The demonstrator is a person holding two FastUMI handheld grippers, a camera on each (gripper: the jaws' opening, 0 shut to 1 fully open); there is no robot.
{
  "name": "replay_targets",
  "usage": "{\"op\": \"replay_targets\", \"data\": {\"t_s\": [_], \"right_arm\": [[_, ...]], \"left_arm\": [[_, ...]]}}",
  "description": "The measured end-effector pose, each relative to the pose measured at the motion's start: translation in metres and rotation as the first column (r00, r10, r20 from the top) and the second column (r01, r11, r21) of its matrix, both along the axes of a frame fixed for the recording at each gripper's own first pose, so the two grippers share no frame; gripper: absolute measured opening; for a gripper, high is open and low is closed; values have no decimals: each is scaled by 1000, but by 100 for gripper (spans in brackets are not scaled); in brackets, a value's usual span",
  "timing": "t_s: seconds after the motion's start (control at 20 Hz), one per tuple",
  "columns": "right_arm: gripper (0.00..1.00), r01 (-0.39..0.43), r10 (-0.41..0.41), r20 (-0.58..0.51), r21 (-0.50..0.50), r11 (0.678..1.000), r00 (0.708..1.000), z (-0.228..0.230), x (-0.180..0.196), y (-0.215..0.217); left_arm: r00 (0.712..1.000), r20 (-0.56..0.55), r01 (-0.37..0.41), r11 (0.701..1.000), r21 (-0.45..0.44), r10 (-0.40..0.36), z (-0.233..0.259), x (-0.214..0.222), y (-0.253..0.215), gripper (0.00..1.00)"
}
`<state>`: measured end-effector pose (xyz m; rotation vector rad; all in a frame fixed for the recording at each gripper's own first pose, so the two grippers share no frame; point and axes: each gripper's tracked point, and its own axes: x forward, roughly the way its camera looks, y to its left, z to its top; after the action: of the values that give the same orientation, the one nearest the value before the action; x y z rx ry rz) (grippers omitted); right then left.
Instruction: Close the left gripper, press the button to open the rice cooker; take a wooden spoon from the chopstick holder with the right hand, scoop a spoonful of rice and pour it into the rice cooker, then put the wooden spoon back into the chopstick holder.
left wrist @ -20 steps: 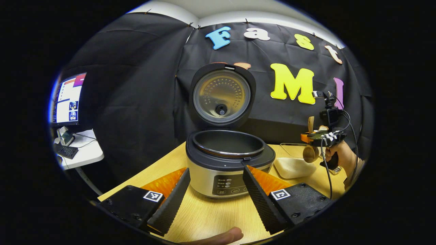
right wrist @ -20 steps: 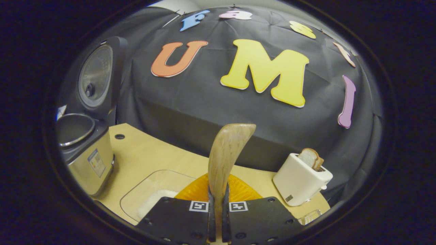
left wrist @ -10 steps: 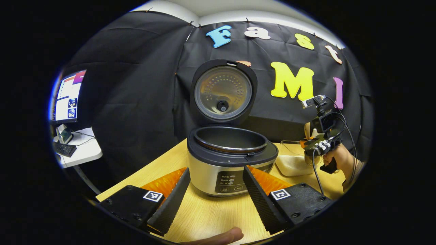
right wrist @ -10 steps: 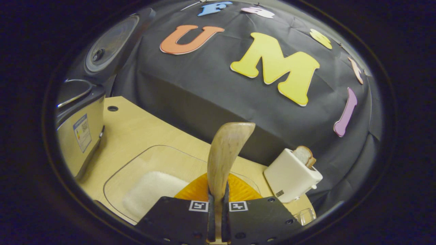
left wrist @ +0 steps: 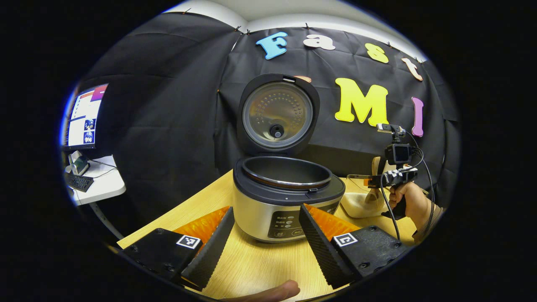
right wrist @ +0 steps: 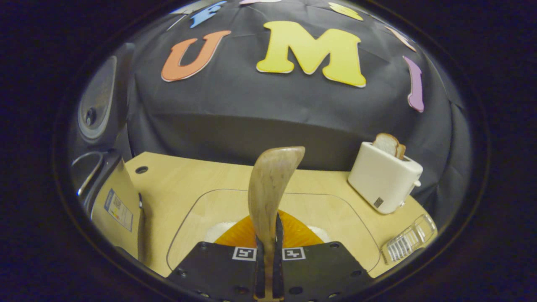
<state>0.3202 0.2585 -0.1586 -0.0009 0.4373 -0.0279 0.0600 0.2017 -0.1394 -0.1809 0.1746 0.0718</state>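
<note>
Hovering right hand-held gripper (right wrist: 267,268) clamped on wooden spoon (right wrist: 268,191) | rice (right wrist: 314,231) directly beneath | rice cooker (right wrist: 115,201) leftward, lid up

I am working in a recording booth dressed as a kitchen; black cloth (left wrist: 168,126) hangs behind a wooden table (right wrist: 201,184) with a rice cooker (left wrist: 285,197) and toaster (right wrist: 384,176); a monitor (left wrist: 84,117) and keyboard (left wrist: 79,182) sit on a side desk (left wrist: 102,188).

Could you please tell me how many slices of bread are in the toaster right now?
1 slice of bread is visible, poking up from the white toaster at the table's far right in the right gripper view; a second could be hidden behind it.
</note>
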Motion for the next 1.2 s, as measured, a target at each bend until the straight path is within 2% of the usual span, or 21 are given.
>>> {"op": "replay_targets", "data": {"t_s": [0.1,0.25,0.4,0.6,0.8,0.85,1.0,1.15,1.2], "right_arm": [[8,25,-23,-15,163,986,1000,-1,0,2],[7,56,-46,-35,348,936,998,0,3,-1],[8,45,-29,-40,521,852,999,2,3,3],[7,58,-53,-28,639,767,998,11,5,-2],[7,77,-86,-28,767,637,996,23,5,-9],[7,75,-91,-23,786,613,996,26,5,-10],[7,93,-133,-19,812,576,991,31,1,-19],[5,100,-161,-23,868,487,987,38,-1,-28],[6,98,-157,-26,875,473,987,40,-3,-30]], "left_arm": [[1000,3,2,1000,-1,-2,1,1,0,99],[1000,7,5,1000,0,-5,2,0,1,99],[1000,7,6,1000,-4,-6,2,1,-2,99],[1000,1,4,1000,2,-4,3,2,-4,99],[1000,-4,6,1000,25,-5,6,2,-6,99],[1000,-4,5,999,32,-5,7,1,-6,99],[1000,-4,1,999,46,-1,11,0,-7,99],[1000,-5,2,999,51,-1,14,-1,-8,99],[1000,-4,1,999,52,-1,15,-2,-7,99]]}}
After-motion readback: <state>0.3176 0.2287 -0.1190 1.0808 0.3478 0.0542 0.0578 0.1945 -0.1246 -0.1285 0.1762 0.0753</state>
